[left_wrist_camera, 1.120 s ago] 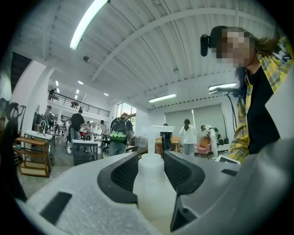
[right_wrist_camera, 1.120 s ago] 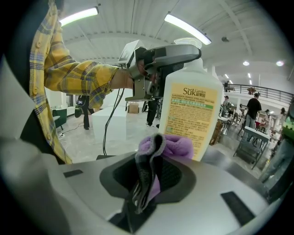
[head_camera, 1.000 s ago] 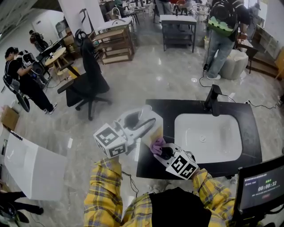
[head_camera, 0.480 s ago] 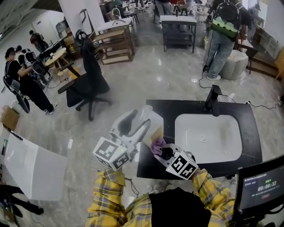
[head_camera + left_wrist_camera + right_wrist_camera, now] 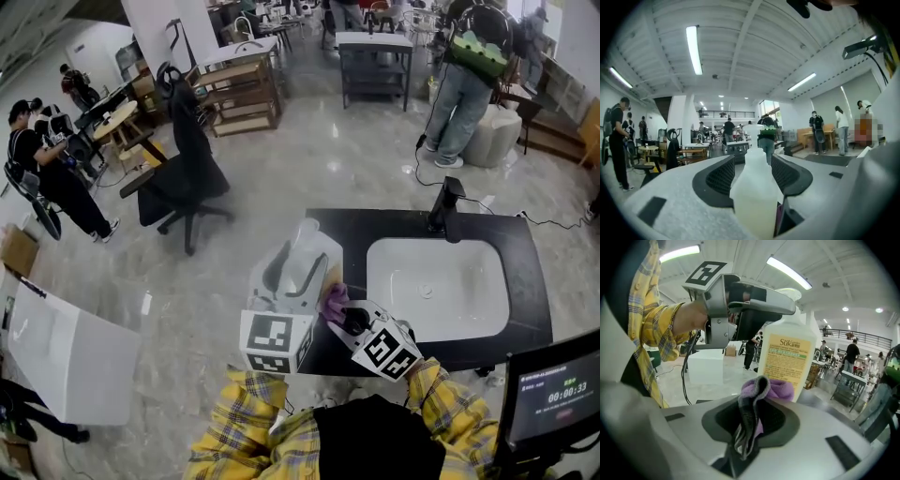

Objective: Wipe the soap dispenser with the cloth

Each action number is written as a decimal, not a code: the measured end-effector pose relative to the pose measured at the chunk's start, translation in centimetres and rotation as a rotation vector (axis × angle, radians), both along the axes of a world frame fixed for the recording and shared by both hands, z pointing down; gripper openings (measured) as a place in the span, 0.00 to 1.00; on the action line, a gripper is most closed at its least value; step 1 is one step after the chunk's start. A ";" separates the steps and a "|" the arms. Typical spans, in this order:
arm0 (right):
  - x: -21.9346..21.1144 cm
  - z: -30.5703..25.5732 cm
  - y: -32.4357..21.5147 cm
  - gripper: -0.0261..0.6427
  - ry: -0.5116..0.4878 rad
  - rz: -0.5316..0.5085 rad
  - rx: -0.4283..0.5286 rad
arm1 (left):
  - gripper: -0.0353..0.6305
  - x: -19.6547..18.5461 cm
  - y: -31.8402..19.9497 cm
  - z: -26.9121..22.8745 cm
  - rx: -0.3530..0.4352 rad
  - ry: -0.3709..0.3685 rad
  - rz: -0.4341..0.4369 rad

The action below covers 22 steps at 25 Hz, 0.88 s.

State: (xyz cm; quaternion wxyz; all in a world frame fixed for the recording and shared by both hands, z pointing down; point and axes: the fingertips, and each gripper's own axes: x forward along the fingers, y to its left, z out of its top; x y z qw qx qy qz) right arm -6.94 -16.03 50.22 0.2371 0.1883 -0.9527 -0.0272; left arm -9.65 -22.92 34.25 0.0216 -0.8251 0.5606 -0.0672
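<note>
The soap dispenser [image 5: 754, 197] is standing upright at the near left corner of the black desk [image 5: 375, 225], well left of the white sink [image 5: 436, 281]. The left tool [image 5: 753, 159] is pointing level with the bottle between its jaws. Those jaws have just been opening, and now they are standing spread, flanking the bottle's shoulders without squeezing it. On the other side, the right tool [image 5: 751, 408] is angling down with its jaws pressed together, pinching the purple cloth [image 5: 776, 389]. The cloth's bunched end is sticking up past the pads and touching the lower edge of the dispenser's yellow label. A yellow plaid sleeve [image 5: 647, 329] is showing behind the left tool.
</note>
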 end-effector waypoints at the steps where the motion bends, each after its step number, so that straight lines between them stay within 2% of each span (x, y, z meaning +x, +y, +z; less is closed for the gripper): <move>1: 0.2 -0.2 -0.2 0.16 -0.006 0.013 0.008 | 0.38 0.0 -0.2 0.2 -0.009 0.005 -0.026; 5: 1.3 -1.0 -0.9 0.16 -0.036 0.070 0.020 | 0.38 0.8 -0.8 0.1 -0.019 0.032 -0.092; 8: 2.0 -1.5 -1.5 0.16 -0.043 0.109 0.040 | 0.38 1.3 -1.1 -0.4 0.002 0.012 -0.126; 13: 2.5 -2.0 -2.4 0.16 -0.060 0.156 0.043 | 0.37 1.5 -1.8 0.0 -0.015 0.011 -0.166; 15: 2.7 -2.0 -2.4 0.16 -0.062 0.159 0.045 | 0.30 1.0 -2.0 0.0 0.000 0.008 -0.184; 16: 2.8 -2.0 -2.4 0.16 -0.063 0.159 0.045 | 0.27 0.9 -2.0 0.1 0.005 0.009 -0.185; 22: 2.9 -2.3 -2.3 0.16 -0.077 0.159 0.040 | 0.26 1.0 -1.9 0.0 0.013 0.028 -0.123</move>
